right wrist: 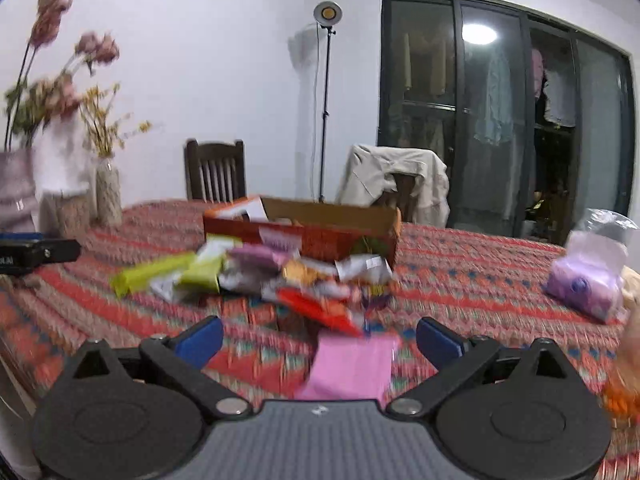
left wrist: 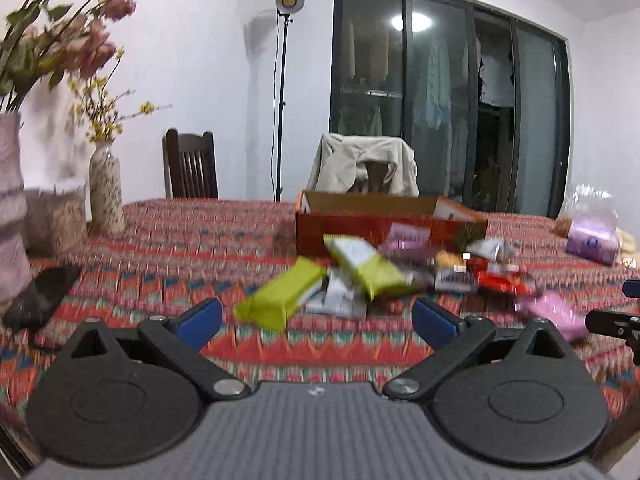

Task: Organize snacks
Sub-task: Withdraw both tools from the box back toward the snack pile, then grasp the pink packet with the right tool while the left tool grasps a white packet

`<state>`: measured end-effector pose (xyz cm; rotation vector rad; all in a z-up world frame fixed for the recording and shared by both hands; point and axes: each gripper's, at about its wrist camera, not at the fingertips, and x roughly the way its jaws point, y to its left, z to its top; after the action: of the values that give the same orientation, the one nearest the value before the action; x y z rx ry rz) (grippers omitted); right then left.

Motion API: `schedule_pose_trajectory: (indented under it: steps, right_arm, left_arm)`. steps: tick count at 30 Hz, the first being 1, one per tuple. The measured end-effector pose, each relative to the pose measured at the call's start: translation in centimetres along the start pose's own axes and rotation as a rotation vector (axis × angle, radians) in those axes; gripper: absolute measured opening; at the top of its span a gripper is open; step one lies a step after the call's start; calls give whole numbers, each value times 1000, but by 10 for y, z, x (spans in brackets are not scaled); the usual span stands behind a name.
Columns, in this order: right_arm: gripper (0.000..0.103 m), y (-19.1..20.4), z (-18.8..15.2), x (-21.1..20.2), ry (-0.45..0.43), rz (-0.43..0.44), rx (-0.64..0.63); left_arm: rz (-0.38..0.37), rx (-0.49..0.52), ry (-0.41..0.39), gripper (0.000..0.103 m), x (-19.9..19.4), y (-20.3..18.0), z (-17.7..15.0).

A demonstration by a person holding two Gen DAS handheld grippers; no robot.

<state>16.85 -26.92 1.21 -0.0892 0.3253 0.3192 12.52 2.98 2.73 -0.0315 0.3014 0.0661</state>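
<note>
Both claws, left claw [left wrist: 316, 316] and right claw [right wrist: 319, 340], spread wide and empty, facing snack packets [left wrist: 360, 272] heaped mid-tabletop [left wrist: 200, 240] before open box [left wrist: 360, 220], ready for sorting.

Left claw [left wrist: 318, 320] wide open above patterned worktop [left wrist: 200, 240], nothing between its blue pads. Just ahead, heap of snack packets [left wrist: 400, 272]: two green ones [left wrist: 280, 300] nearest, pink packet [left wrist: 554, 314] off right. Behind heap, open red box [left wrist: 372, 226]. Vases with flowers [left wrist: 105, 188] far left.
</note>
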Motion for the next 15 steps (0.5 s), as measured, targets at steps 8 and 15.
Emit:
schedule_pose_trajectory:
  steps: [8, 15]
  right_arm:
    - [103, 16, -24, 5, 25, 35, -28]
    - [103, 20, -24, 9, 30, 35, -52]
  left_arm:
    - [17, 5, 34, 103, 4, -2, -19]
    - [29, -18, 60, 103, 11, 3, -19]
